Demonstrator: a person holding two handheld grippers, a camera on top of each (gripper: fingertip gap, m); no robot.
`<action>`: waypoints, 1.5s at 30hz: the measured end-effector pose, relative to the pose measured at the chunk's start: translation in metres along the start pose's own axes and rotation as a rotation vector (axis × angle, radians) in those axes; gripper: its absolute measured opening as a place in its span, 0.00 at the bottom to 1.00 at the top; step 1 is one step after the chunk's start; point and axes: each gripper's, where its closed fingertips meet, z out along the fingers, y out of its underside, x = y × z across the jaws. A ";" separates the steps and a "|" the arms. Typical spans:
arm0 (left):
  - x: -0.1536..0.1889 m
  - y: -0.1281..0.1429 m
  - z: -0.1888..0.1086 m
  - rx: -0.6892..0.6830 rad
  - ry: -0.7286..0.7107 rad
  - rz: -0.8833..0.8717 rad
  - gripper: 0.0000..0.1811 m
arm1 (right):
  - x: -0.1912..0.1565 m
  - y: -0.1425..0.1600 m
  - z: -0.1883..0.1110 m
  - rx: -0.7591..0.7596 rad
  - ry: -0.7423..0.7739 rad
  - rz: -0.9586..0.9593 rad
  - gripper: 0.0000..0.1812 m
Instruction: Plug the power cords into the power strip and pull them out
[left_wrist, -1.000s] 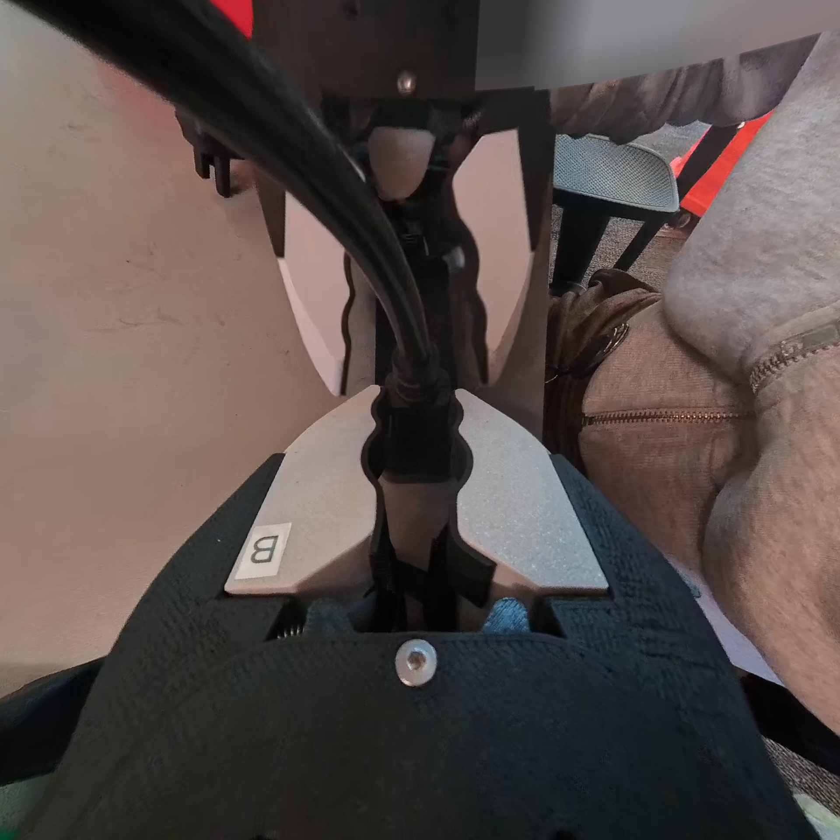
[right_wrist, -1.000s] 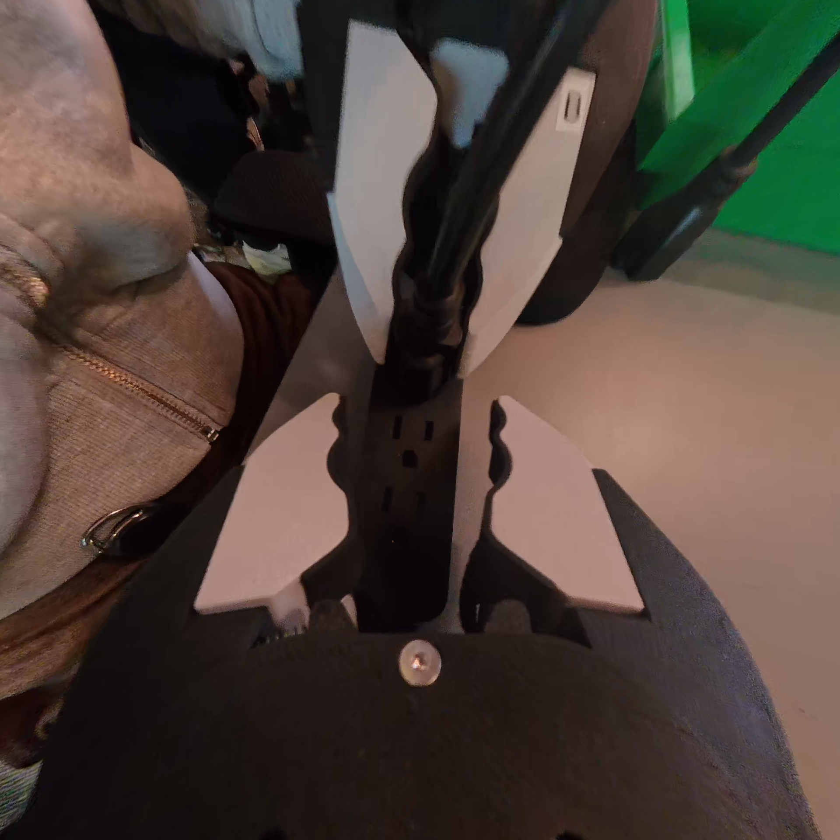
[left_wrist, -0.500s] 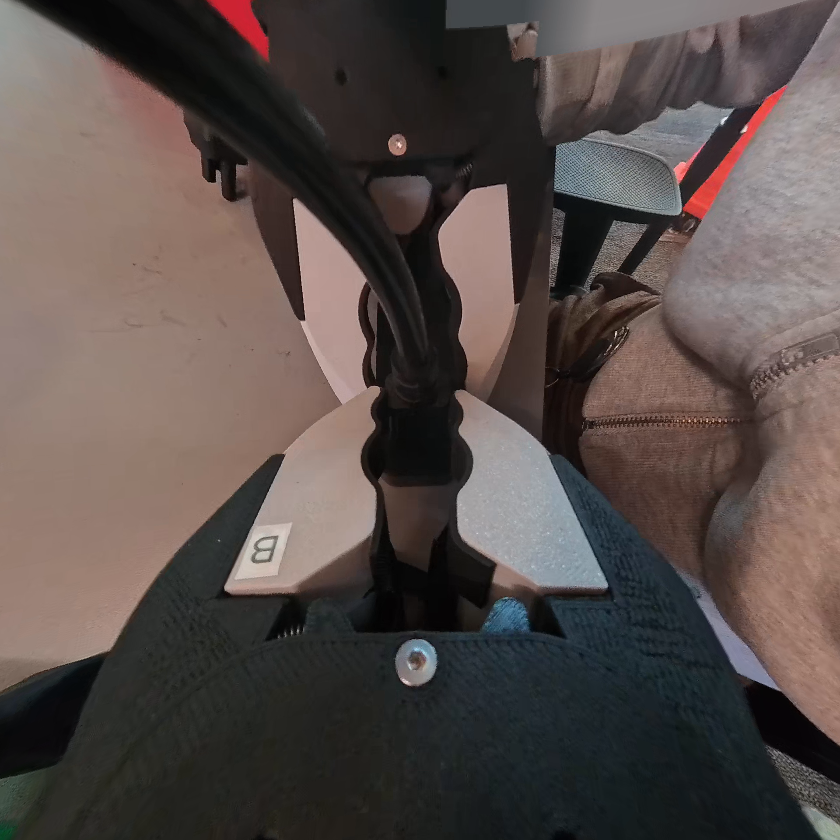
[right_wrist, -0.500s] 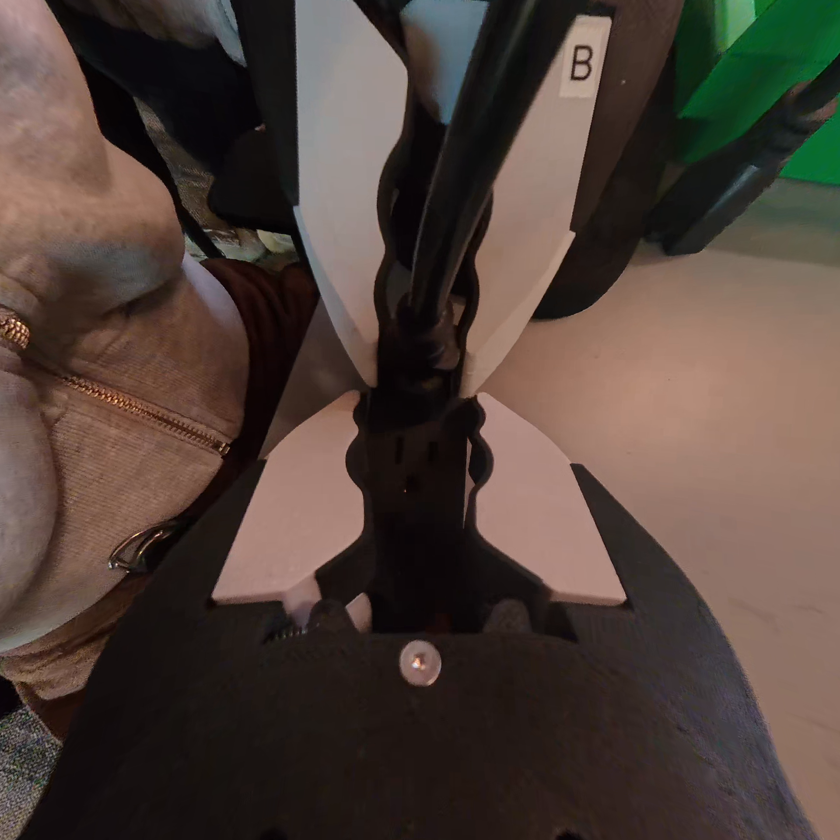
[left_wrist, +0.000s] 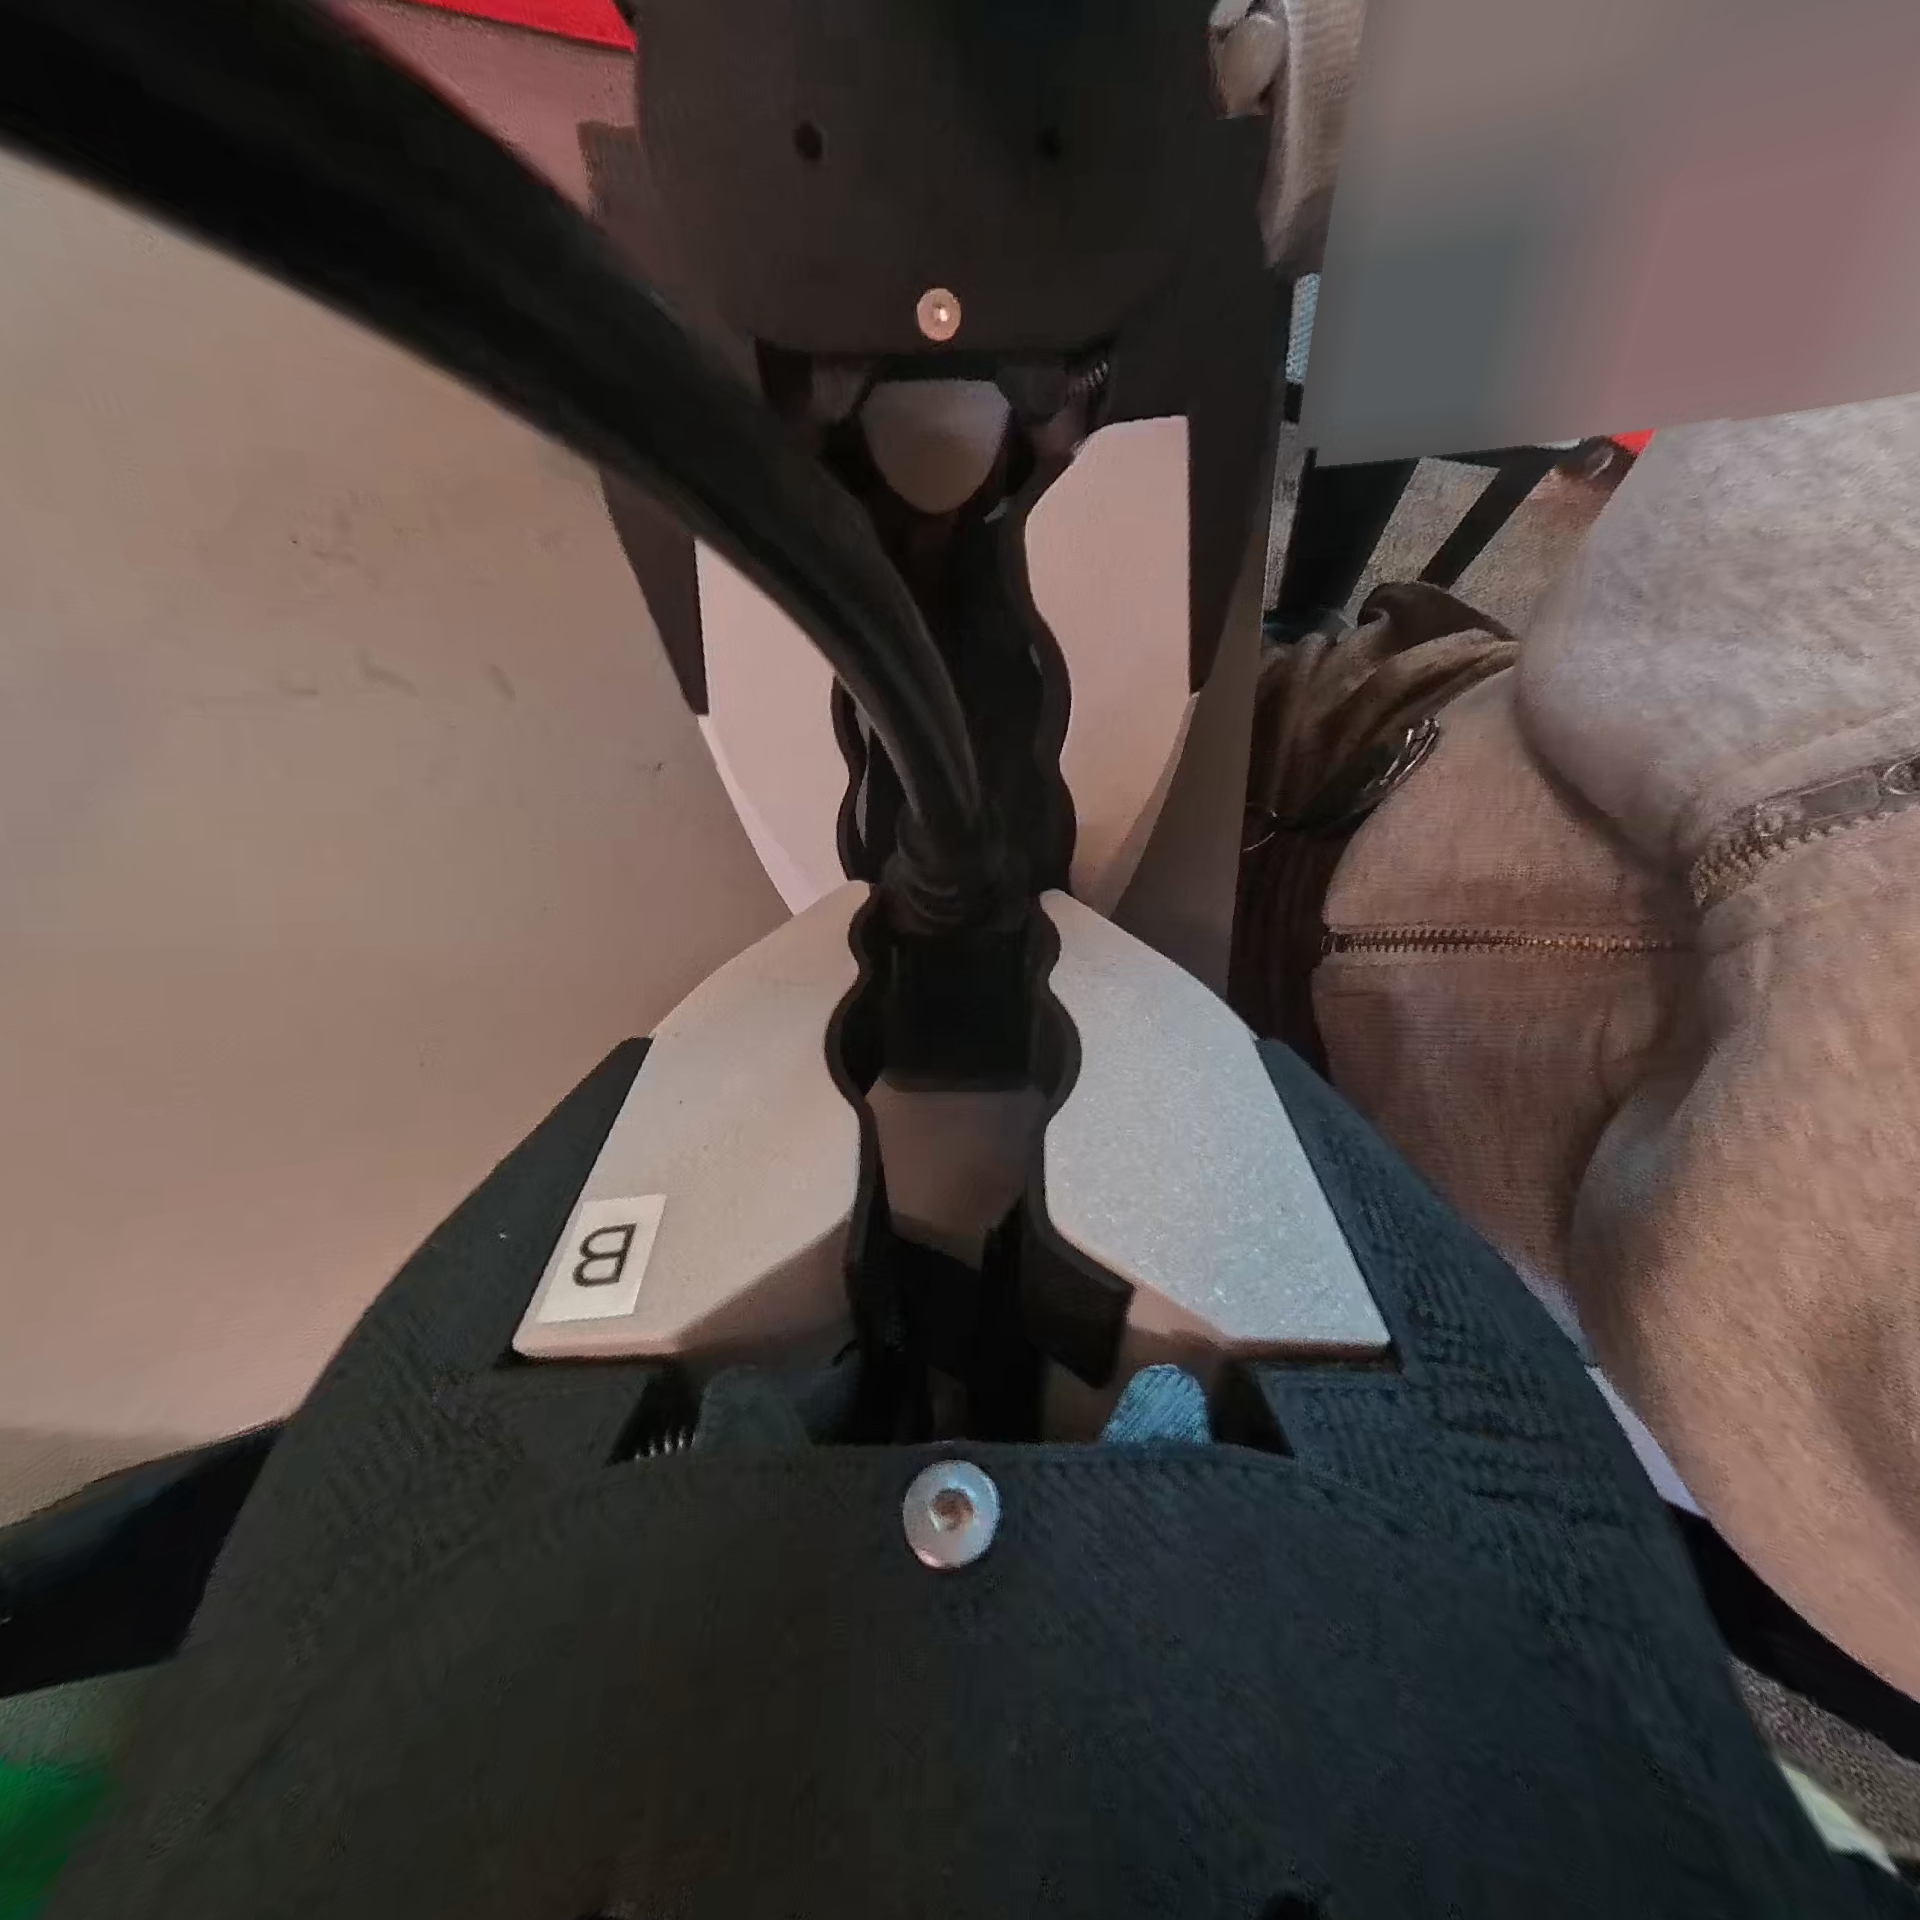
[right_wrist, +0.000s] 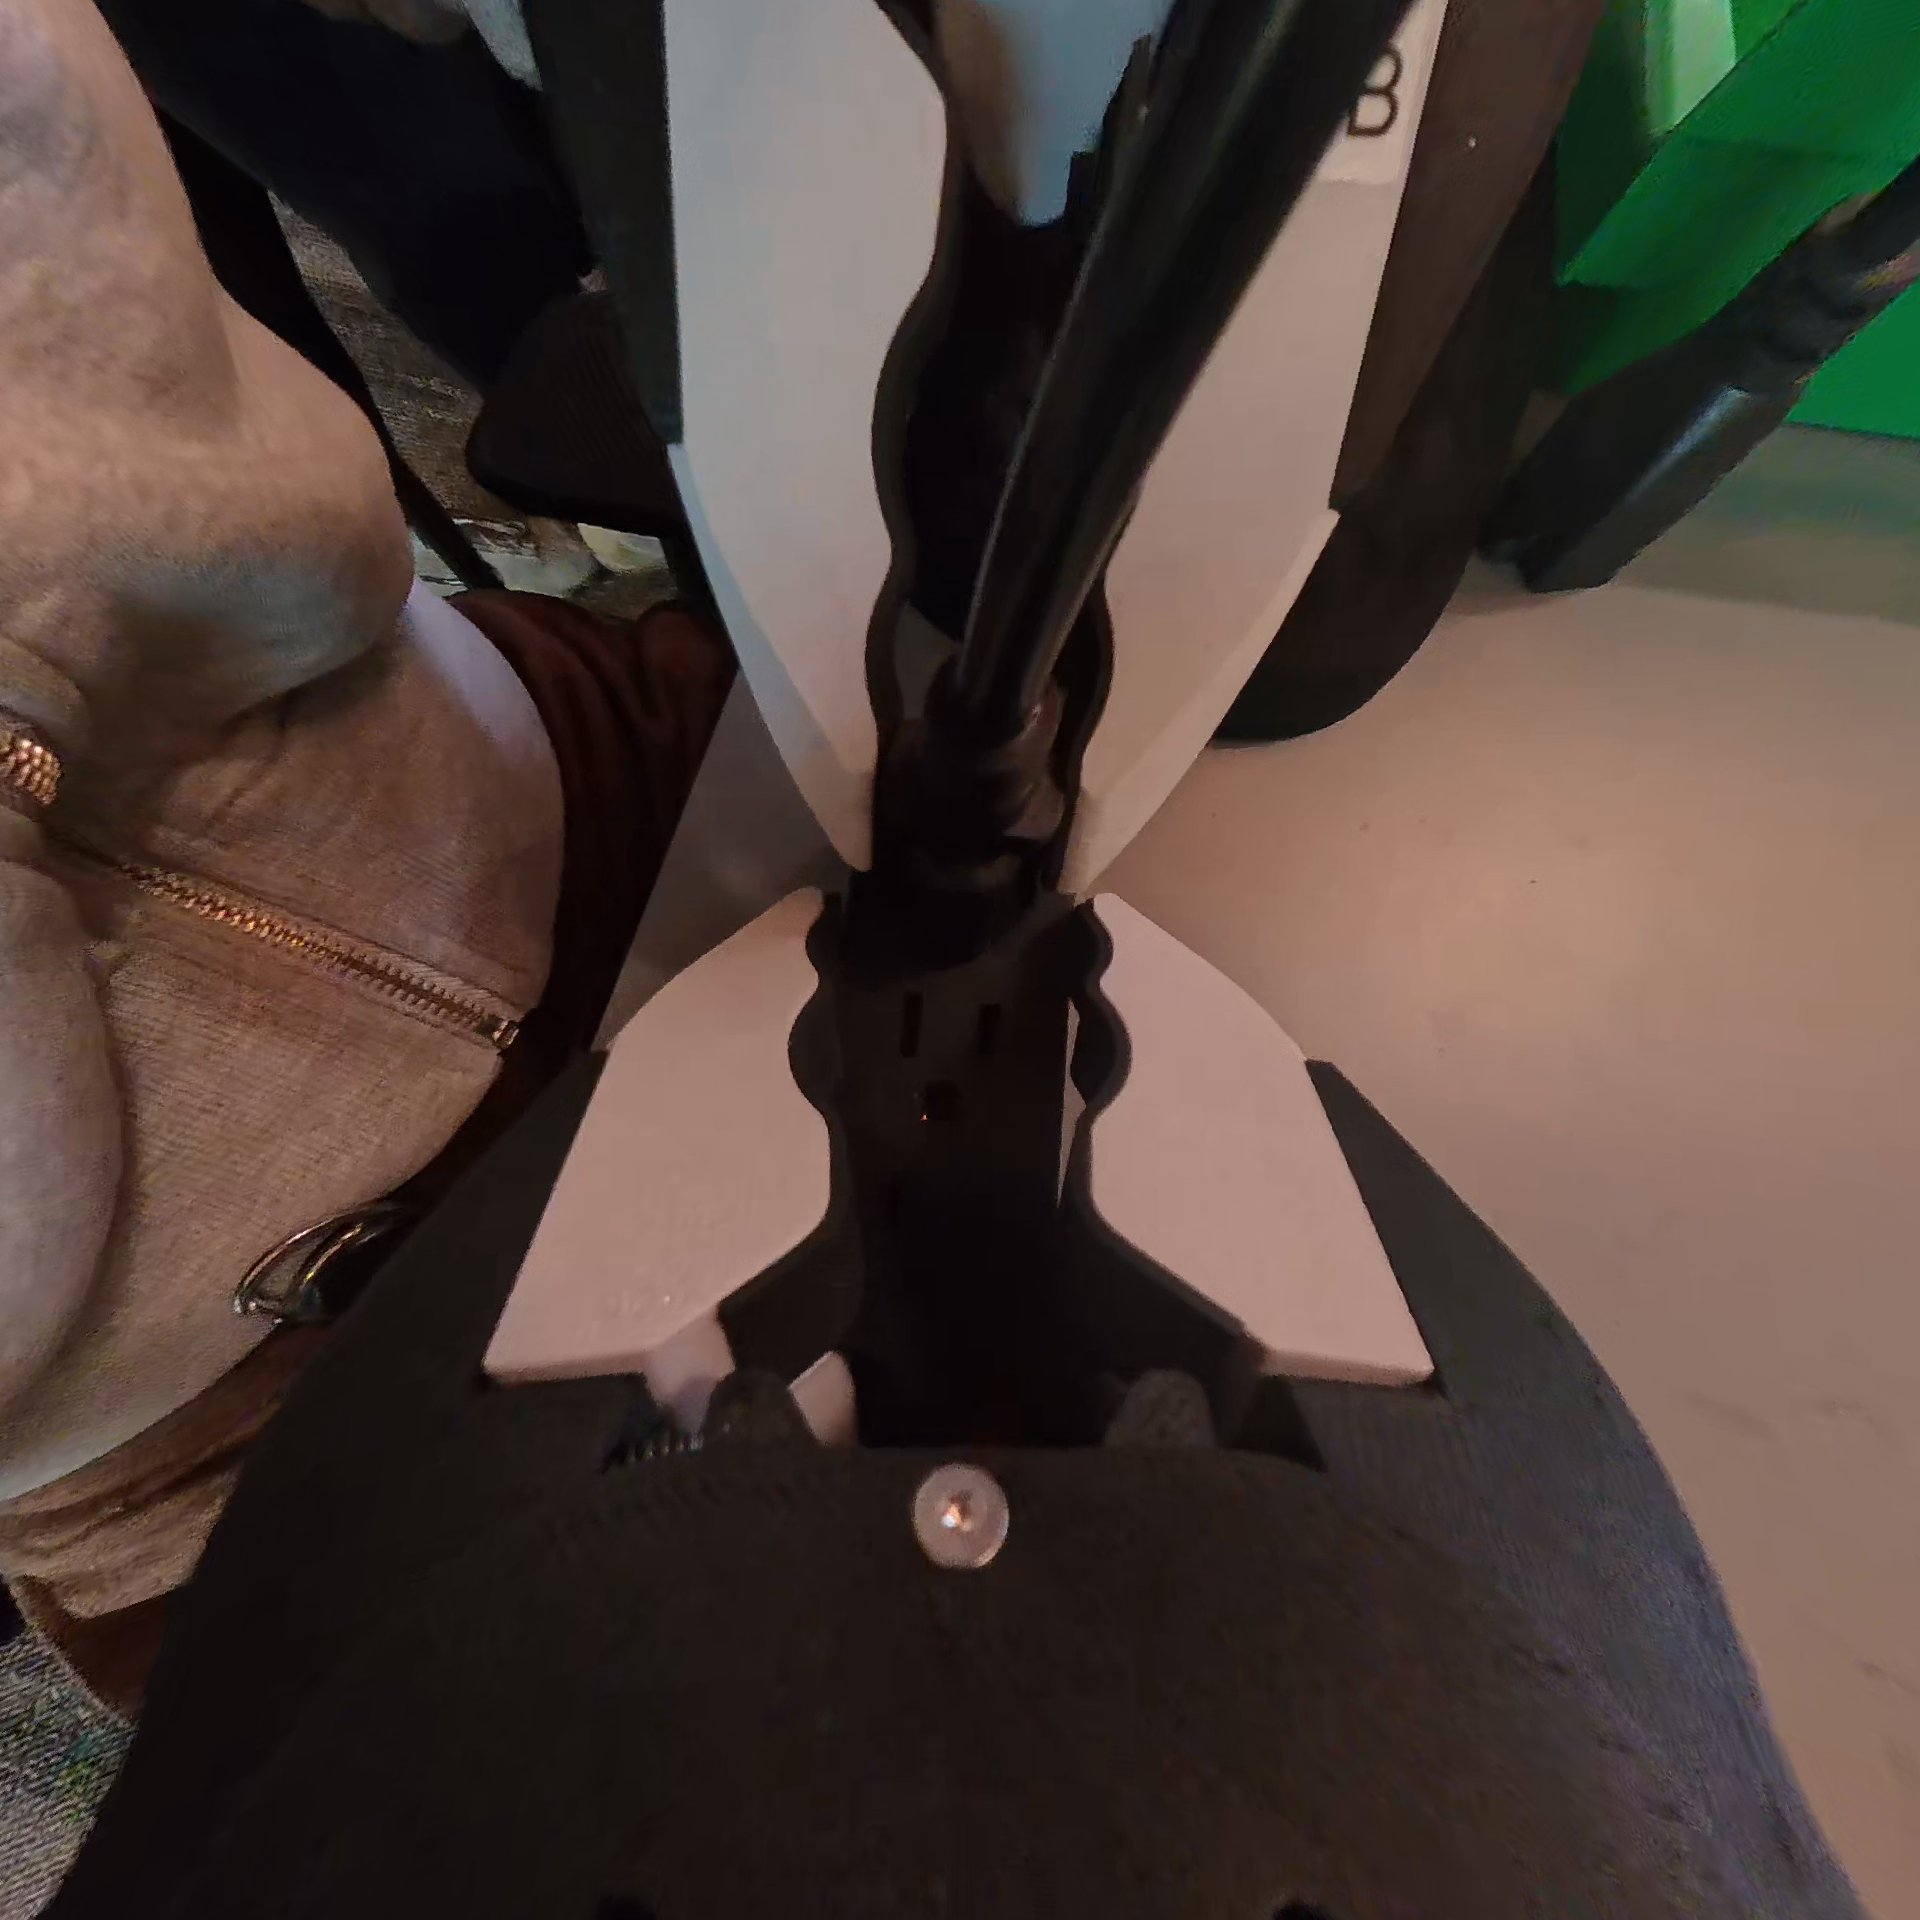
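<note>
In the left wrist view my left gripper (left_wrist: 951, 914) is shut on a black plug (left_wrist: 951, 1018). Its thick black cord (left_wrist: 468, 270) arcs up and to the left. The right gripper's white fingers (left_wrist: 769, 675) face it tip to tip. In the right wrist view my right gripper (right_wrist: 951, 925) is shut on the black power strip (right_wrist: 951, 1143), with one free outlet showing between its fingers. The left gripper's fingers (right_wrist: 790, 416) hold the plug (right_wrist: 956, 831) against the strip just beyond that outlet. The prongs are hidden.
A beige tabletop (left_wrist: 312, 727) lies under the grippers and also shows in the right wrist view (right_wrist: 1558, 935). A person's beige zipped top (left_wrist: 1662, 935) is close beside the grippers. A green object (right_wrist: 1766, 208) and dark chair parts stand behind. Only a small space, under 4 cm, lies between the two pairs of fingers. The green object (right_wrist: 1766, 208) is about equally far from each gripper, around 15 centimeters.
My right gripper has closed on the power strip. The two grippers have come together until their fingertips nearly touch, bringing the plug up against the strip.
</note>
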 end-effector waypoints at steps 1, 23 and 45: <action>0.000 0.001 -0.002 0.014 -0.001 -0.010 0.13 | 0.000 -0.001 0.000 0.006 0.004 0.001 0.25; -0.001 -0.002 -0.004 -0.093 -0.012 0.049 0.13 | 0.000 -0.001 0.002 0.000 -0.007 -0.002 0.25; -0.001 0.001 -0.018 0.028 -0.003 -0.049 0.13 | -0.002 -0.005 0.006 0.017 0.005 -0.007 0.25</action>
